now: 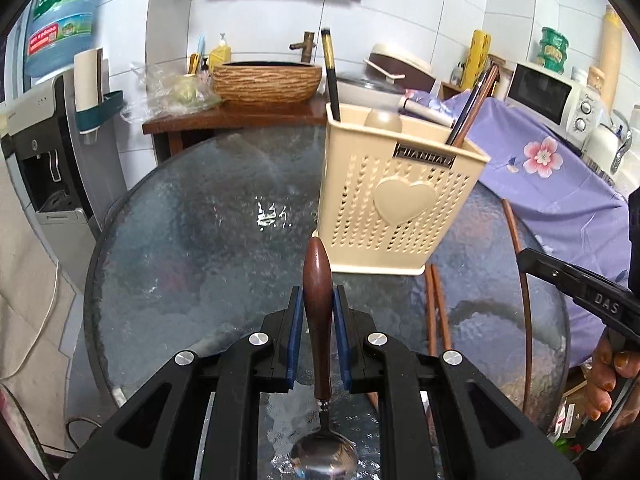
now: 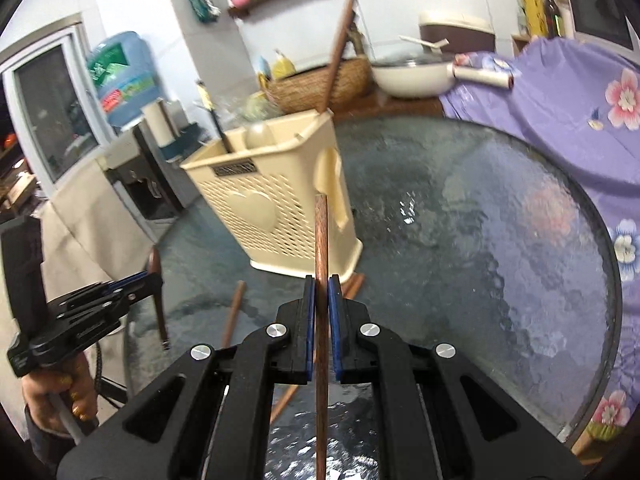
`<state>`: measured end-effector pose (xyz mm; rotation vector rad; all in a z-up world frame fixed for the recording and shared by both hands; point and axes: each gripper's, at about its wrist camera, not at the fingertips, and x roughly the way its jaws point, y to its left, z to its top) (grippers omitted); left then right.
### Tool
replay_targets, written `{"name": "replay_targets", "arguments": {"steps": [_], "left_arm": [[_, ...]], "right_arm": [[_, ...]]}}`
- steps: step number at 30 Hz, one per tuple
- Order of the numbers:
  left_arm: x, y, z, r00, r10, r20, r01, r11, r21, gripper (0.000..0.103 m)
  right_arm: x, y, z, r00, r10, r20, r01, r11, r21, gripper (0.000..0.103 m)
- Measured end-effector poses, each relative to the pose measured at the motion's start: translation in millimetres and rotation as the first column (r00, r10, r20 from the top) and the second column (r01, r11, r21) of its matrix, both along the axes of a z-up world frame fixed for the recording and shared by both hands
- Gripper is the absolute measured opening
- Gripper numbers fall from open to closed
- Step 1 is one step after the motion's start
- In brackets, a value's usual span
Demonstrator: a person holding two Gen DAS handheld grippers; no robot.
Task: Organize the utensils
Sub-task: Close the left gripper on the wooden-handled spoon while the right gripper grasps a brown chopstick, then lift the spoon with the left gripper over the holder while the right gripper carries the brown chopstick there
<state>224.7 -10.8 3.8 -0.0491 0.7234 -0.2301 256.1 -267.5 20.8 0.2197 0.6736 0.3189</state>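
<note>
Gripping spoon (image 1: 317,312) by wooden handle: left gripper (image 1: 317,308) clenched | right gripper (image 2: 321,300) clenched on chopstick (image 2: 321,264)

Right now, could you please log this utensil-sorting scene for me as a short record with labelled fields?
Left gripper: shut on the wooden-handled spoon, bowl end toward the camera
Right gripper: shut on a brown chopstick
Holder: beige utensil caddy upright on the glass table
Already in caddy: black-and-gold utensil, brown chopsticks leaning at the other end
Still on table: loose chopsticks beside the caddy's base
</note>
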Motion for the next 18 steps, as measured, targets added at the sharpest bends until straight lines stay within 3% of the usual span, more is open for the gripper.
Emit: {"name": "replay_targets", "arguments": {"steps": [4,18], "left_arm": [[-6,0,10,1.000,-0.004,0.025,0.004,1.000,-0.003,0.015],[-18,9,28,0.997,-0.012,0.080,0.013,1.000,-0.007,0.015]], "right_arm": [[-16,2,16,0.998,0.028,0.056,-0.027,1.000,-0.013,0.007],[-42,8,40,0.991,0.066,0.119,-0.063,0.997,-0.033,0.007]]}}
